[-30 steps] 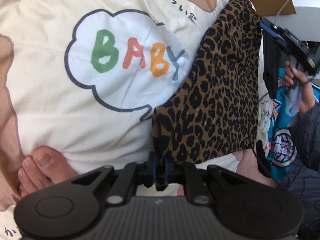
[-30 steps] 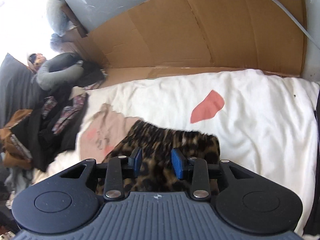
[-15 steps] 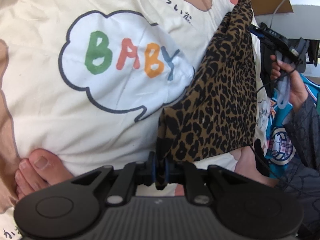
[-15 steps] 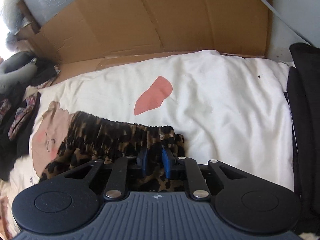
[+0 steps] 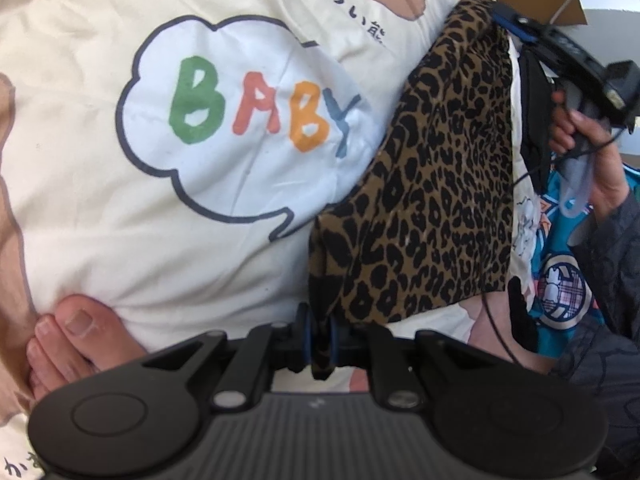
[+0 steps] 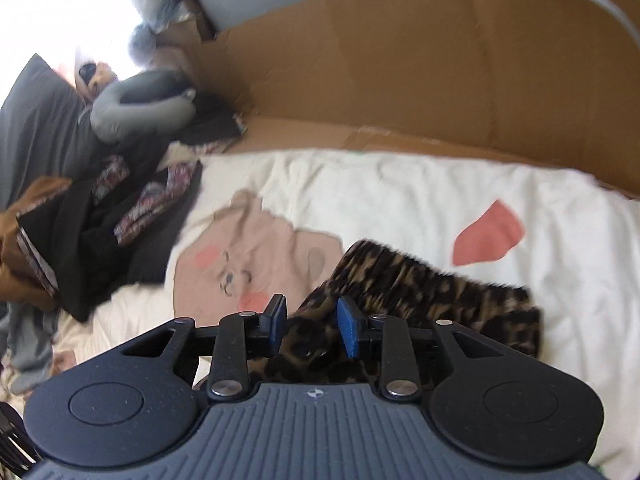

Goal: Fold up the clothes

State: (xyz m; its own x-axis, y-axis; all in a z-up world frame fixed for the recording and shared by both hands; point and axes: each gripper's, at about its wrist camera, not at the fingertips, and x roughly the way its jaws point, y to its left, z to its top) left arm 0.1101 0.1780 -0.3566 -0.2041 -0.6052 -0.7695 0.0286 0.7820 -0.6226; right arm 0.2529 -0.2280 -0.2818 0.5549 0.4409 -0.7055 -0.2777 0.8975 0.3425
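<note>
Holding a leopard-print garment (image 5: 432, 184) stretched across a cream bear-print bedcover (image 5: 120, 240).
Its near corner is pinched tight in the left gripper (image 5: 320, 340); its gathered far edge lies between the parted blue pads (image 6: 349, 326) of the right gripper (image 6: 312, 326), whose jaws have just been opening. A bare foot (image 5: 76, 340) rests beside the left gripper, and cardboard (image 6: 400, 80) stands behind the bed.

A cream bed cover (image 5: 120, 240) printed with a "BABY" speech bubble (image 5: 244, 120) and a bear face (image 6: 244, 264) carries everything; the leopard-print garment (image 5: 432, 208) lies stretched on it. A heap of dark clothes (image 6: 104, 232) lies at its edge; bare toes (image 5: 68, 340) press into it.
</note>
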